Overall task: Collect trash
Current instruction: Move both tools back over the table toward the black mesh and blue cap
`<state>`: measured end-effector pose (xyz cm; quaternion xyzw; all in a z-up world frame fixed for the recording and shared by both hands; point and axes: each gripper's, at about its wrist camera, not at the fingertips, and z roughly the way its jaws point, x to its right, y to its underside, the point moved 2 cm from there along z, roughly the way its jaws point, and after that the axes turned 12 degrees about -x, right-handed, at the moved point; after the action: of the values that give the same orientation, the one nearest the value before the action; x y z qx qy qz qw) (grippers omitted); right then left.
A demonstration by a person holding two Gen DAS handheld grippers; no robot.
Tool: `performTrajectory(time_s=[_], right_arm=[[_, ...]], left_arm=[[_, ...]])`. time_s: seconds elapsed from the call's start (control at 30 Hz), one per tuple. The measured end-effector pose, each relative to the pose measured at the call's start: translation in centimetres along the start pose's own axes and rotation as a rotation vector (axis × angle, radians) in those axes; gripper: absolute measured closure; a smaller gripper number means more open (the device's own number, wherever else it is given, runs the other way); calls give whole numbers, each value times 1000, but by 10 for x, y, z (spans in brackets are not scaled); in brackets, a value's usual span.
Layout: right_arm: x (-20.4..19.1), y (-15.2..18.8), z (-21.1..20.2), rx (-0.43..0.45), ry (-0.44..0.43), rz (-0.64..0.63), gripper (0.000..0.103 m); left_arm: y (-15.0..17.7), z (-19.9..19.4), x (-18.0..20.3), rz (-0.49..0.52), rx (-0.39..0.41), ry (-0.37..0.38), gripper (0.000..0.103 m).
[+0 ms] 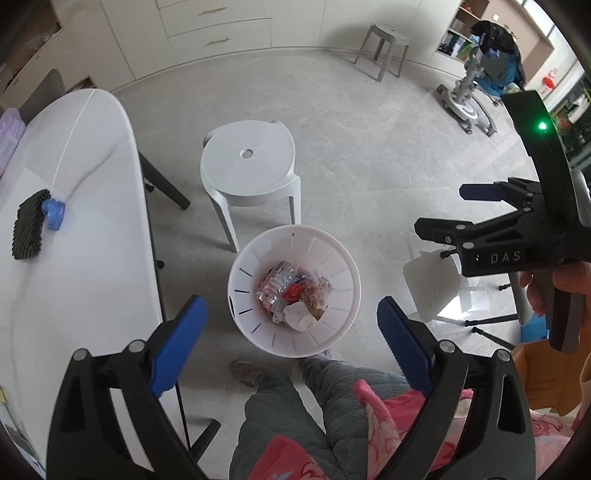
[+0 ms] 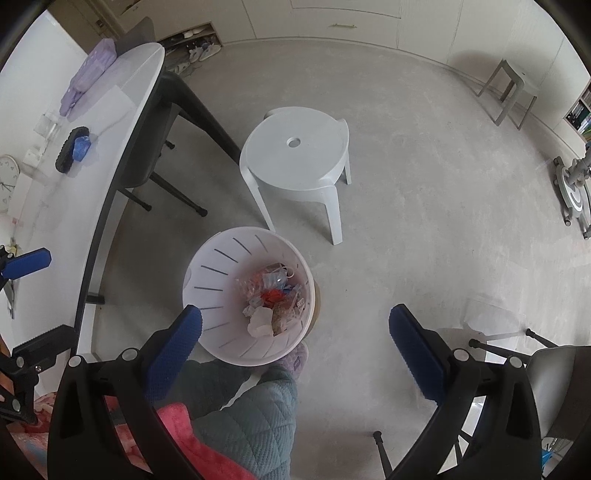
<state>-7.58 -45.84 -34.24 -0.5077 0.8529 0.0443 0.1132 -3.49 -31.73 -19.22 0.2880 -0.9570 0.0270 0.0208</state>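
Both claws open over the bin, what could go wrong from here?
1. The white slotted plastic waste bin stands right against the person's slippered foot; a nudge might tip it.
2. The blue crumpled wrapper beside the black ridged brush on the white table is easy to overlook.
3. Left claw and right claw are empty and close together, and may collide.

A home room: built-in cabinets (image 1: 207, 33), plastic stool (image 1: 251, 162), white table (image 1: 92, 221).
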Motion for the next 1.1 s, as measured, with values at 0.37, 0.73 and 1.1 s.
performTrajectory(time_s=[0.37, 0.73, 1.1], right_arm=[[-41, -19, -16, 47, -21, -112, 3], [-187, -83, -26, 96, -90, -483, 3], [-334, -180, 7, 103, -200, -479, 13]], left_arm=[[14, -18, -59, -218, 39, -42, 12], [88, -64, -220, -756, 116, -115, 8], [137, -61, -331, -939, 117, -136, 8]])
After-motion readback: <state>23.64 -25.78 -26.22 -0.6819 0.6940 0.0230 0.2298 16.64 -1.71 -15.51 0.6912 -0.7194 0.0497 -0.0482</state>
